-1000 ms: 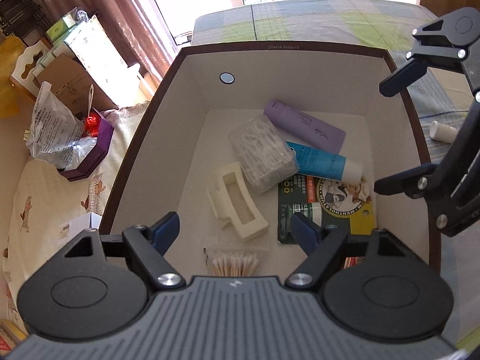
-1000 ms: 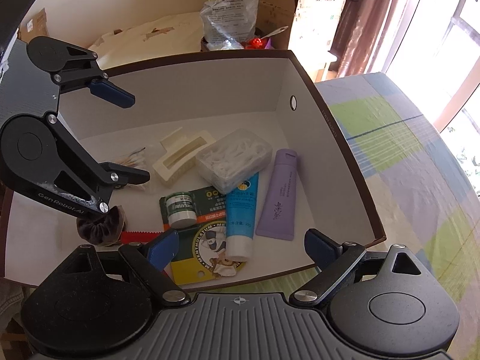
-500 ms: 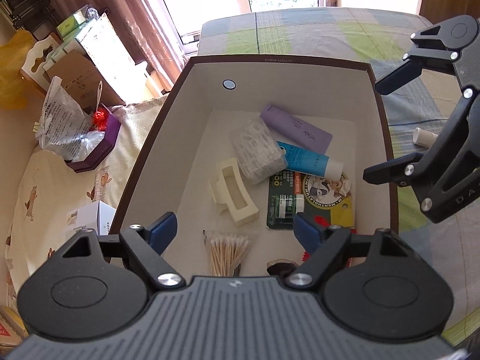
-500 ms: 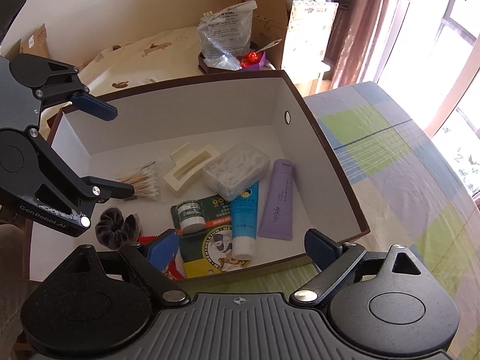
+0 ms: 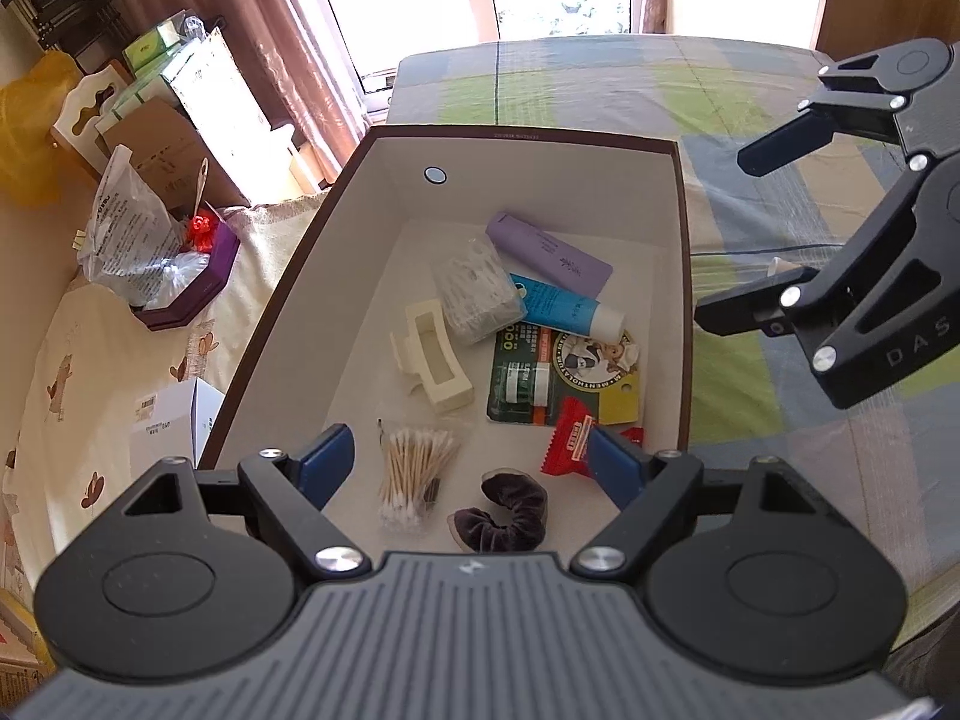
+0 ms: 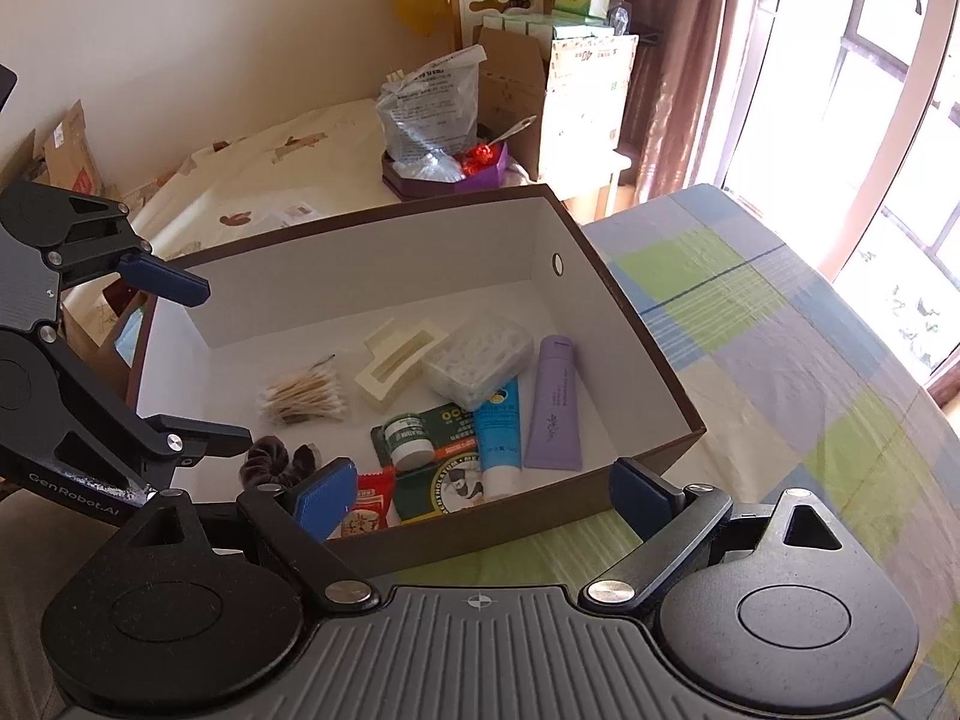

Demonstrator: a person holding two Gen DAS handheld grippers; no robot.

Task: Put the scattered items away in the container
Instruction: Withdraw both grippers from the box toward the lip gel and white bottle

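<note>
The brown box (image 5: 522, 131) with white inside walls stands on the bed. It holds a purple tube (image 5: 549, 252), a blue tube (image 5: 561, 306), a clear swab case (image 5: 477, 291), a cream hair claw (image 5: 429, 354), a green card pack (image 5: 528, 378), a red packet (image 5: 570, 438), a bag of cotton swabs (image 5: 414, 474) and a dark scrunchie (image 5: 504, 510). My left gripper (image 5: 471, 456) hangs open and empty above the box's near end. My right gripper (image 6: 483, 492) is open and empty over the box's long side (image 6: 636, 324). A small white item (image 5: 778, 267) lies on the bedcover, mostly hidden behind the right gripper's lower finger.
A checked bedcover (image 6: 750, 360) spreads right of the box. Left of the box are a purple tray (image 5: 192, 300) with a plastic bag, a small white carton (image 5: 174, 426) and cardboard boxes (image 6: 576, 96). Curtains and a bright window stand behind.
Both grippers have drawn back and up from the box, so the whole box shows. The scrunchie and red packet have come into the left wrist view. Both stay open.
</note>
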